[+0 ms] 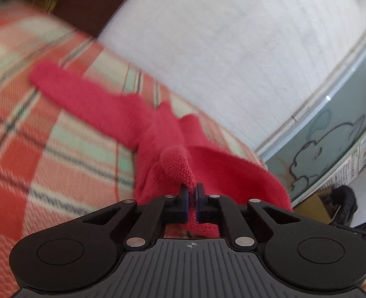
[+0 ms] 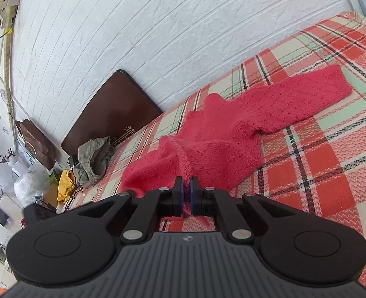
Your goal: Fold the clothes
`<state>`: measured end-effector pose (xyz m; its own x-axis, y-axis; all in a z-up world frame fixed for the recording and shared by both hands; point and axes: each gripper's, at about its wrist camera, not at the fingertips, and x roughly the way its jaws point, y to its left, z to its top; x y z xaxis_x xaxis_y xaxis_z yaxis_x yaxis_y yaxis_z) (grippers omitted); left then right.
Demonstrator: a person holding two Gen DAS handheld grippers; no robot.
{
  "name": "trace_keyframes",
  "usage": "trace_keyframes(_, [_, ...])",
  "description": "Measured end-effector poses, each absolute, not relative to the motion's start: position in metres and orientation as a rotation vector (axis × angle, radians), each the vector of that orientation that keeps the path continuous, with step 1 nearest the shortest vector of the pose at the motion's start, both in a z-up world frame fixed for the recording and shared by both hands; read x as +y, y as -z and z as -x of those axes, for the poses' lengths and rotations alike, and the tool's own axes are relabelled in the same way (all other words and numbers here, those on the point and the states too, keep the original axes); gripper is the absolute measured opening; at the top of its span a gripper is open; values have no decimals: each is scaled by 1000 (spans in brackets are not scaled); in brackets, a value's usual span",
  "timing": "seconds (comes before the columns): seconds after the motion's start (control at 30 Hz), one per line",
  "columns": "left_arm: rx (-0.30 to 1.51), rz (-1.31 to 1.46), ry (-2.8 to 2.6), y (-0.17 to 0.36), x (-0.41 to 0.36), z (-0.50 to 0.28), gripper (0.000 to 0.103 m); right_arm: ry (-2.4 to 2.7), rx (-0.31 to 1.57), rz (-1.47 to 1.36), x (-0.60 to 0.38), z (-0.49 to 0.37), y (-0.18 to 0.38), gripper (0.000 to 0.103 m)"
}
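A pink-red knitted sweater (image 2: 222,129) lies spread on a bed with a red, cream and green plaid cover (image 2: 319,164). One sleeve (image 2: 314,94) stretches toward the right in the right wrist view. My right gripper (image 2: 187,186) is shut on a pinched ridge of the sweater's hem. In the left wrist view the same sweater (image 1: 158,134) rises in a peak to my left gripper (image 1: 192,191), which is shut on a fold of its edge. A sleeve (image 1: 71,89) trails off to the upper left over the plaid cover (image 1: 46,149).
A white brick-pattern wall (image 2: 133,24) runs behind the bed. A brown headboard (image 2: 113,109) stands at the bed's end, with a grey-green garment (image 2: 93,159) heaped beside it and a yellow cloth (image 2: 65,186) below. A pale green panel with a cartoon drawing (image 1: 331,136) is at right.
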<state>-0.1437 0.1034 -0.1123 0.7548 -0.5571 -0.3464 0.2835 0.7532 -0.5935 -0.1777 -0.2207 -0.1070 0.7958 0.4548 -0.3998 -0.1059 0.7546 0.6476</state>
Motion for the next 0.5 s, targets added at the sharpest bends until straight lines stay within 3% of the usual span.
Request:
trace_keyframes(0.2, [477,205,523,75,85,184,0,-314,611,-685,-222,193,112,6])
trace_keyframes(0.43, [643,-69,522,113,69,215,2,-241,736,-816,-230,212,158,6])
trace_keyframes(0.47, [657,-61,513,115,73,216,6,-240,733,-815,-231,214,157,6])
trace_keyframes(0.5, [669,-52,504,117,77,217,22,-228,728,-777,-230,215,153,7])
